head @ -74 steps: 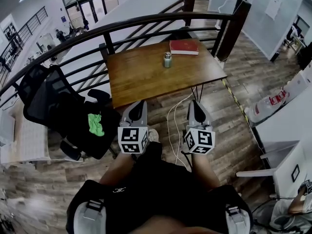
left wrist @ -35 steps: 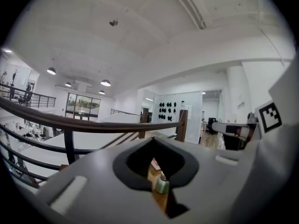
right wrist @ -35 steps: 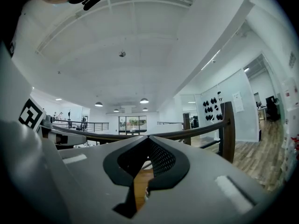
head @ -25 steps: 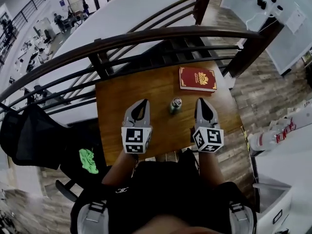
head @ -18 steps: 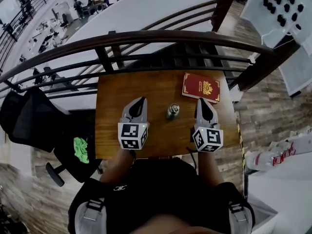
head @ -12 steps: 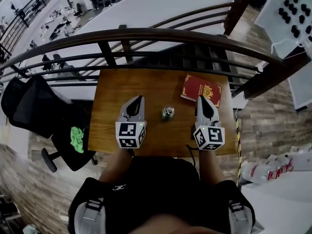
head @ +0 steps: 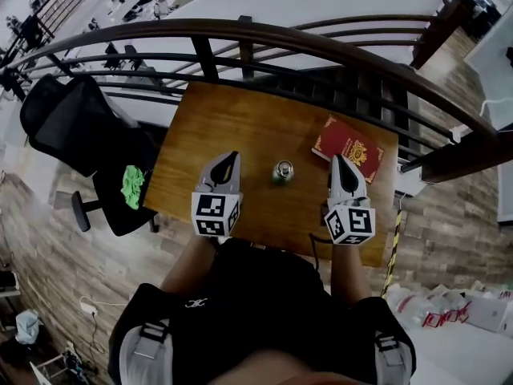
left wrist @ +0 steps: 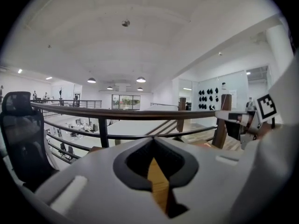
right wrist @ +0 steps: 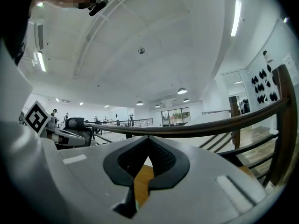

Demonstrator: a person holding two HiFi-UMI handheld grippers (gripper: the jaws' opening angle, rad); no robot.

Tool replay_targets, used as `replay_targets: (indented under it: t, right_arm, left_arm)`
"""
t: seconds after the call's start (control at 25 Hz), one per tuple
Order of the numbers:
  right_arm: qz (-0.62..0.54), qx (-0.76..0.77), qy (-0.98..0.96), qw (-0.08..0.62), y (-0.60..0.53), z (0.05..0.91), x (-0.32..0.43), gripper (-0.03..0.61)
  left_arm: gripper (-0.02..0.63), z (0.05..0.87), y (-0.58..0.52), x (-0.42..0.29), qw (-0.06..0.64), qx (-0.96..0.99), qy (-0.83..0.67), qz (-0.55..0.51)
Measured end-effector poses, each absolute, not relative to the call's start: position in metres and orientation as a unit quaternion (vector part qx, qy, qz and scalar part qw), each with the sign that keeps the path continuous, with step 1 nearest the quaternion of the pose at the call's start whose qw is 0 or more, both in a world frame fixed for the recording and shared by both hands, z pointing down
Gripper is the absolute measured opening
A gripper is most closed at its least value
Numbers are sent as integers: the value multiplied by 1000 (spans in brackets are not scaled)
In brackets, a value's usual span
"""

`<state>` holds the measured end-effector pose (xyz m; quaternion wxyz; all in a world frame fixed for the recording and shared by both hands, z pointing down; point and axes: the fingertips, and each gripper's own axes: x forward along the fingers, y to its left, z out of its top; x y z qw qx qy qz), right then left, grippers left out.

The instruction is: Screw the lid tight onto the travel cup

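My left gripper (head: 227,158) and right gripper (head: 337,161), both clenched empty, flank the travel cup (head: 282,171) on the wooden table (head: 232,123).

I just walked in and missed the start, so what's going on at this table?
A person stands at a wooden table with a hand-held gripper in each hand. The left gripper and right gripper hover on either side of a small travel cup, which stands upright near the table's middle. Both have their fingers closed on nothing and neither touches the cup. A red book lies beside the right gripper.
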<state>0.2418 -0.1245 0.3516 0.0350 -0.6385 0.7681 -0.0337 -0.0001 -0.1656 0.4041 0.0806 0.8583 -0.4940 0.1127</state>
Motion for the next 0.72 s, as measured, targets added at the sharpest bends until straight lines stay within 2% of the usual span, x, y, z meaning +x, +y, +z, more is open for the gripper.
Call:
replay_targets:
  t: [0.24, 0.28, 0.36, 0.56, 0.64, 0.72]
  right_arm:
    - [-19, -580, 814, 36, -132, 364, 226, 3]
    - [-17, -570, 820, 39, -133, 367, 224, 16]
    - [-13, -551, 833, 42, -134, 372, 220, 85]
    - [-8, -489, 872, 16, -136, 396, 201, 218]
    - [-18, -457, 889, -3, -136, 413, 192, 248]
    - [-26, -426, 904, -29, -135, 428, 183, 268]
  left_arm:
    - [54, 422, -162, -10, 105, 857, -494, 104]
    - [54, 425, -161, -10, 107, 861, -486, 103]
    - [73, 432, -157, -8, 105, 870, -469, 105]
    - [238, 455, -149, 3, 102, 895, -422, 99]
    - [301, 466, -146, 11, 99, 907, -398, 99]
    - [334, 479, -142, 22, 92, 917, -374, 105]
